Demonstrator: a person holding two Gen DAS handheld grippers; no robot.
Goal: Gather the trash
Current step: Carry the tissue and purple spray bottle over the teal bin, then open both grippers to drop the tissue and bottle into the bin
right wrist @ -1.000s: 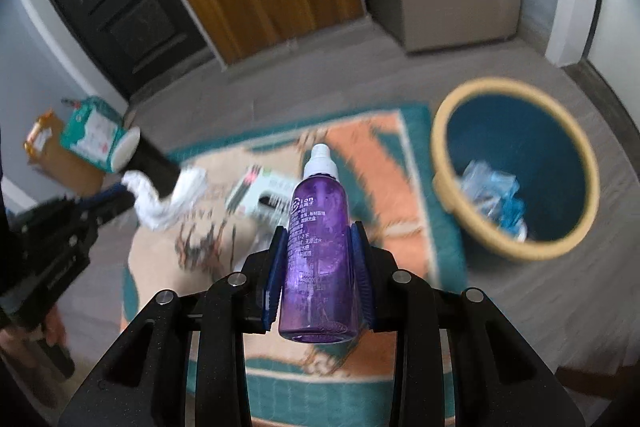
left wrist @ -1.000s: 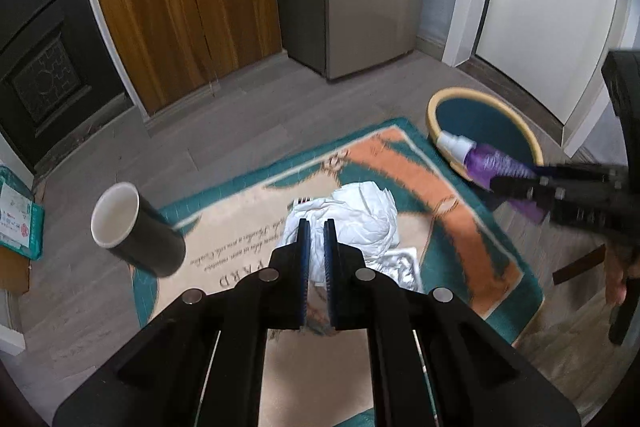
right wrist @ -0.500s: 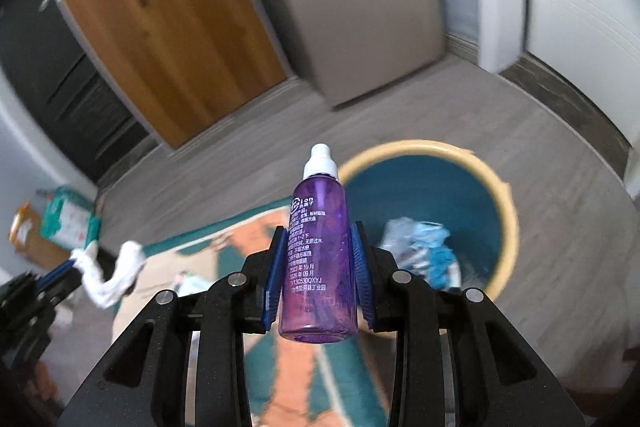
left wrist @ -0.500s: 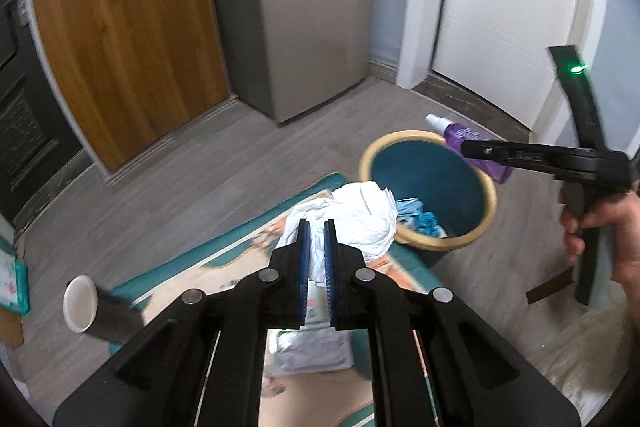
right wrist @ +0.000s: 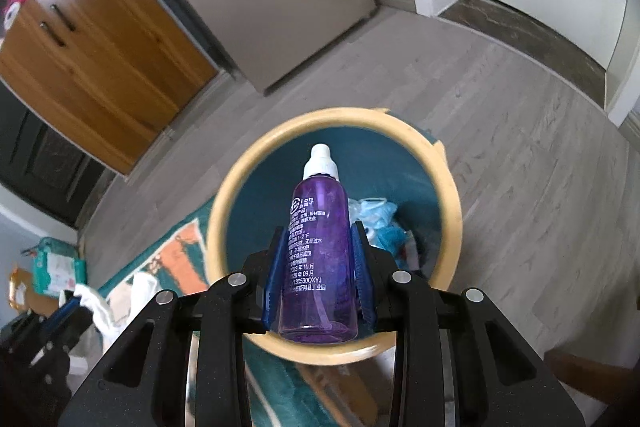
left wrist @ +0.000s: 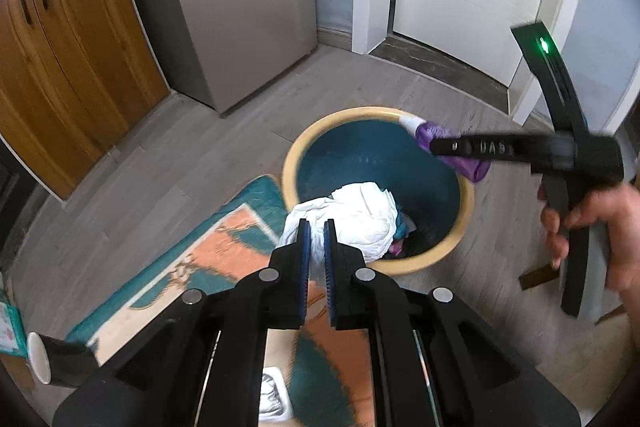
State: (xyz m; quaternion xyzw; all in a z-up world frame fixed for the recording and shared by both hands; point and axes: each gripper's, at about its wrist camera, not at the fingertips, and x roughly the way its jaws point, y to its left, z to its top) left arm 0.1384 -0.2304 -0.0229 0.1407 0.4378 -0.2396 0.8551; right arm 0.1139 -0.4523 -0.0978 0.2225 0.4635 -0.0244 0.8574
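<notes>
My left jaws: my left gripper [left wrist: 314, 227] is pinched nearly closed on a crumpled white paper wad [left wrist: 352, 219].
My right jaws: my right gripper [right wrist: 320, 247] clamps a purple bottle [right wrist: 318, 259] by its sides, white cap forward.
Wad: above the near rim of the bin [left wrist: 466, 203].
Bottle: over the bin's mouth.
Bin contents: blue and white scraps [right wrist: 376, 215] at the bottom.
Rug [left wrist: 224, 251]: touching the bin's left side.
Cup [left wrist: 52, 359]: lying on its side well left of the bin.
</notes>
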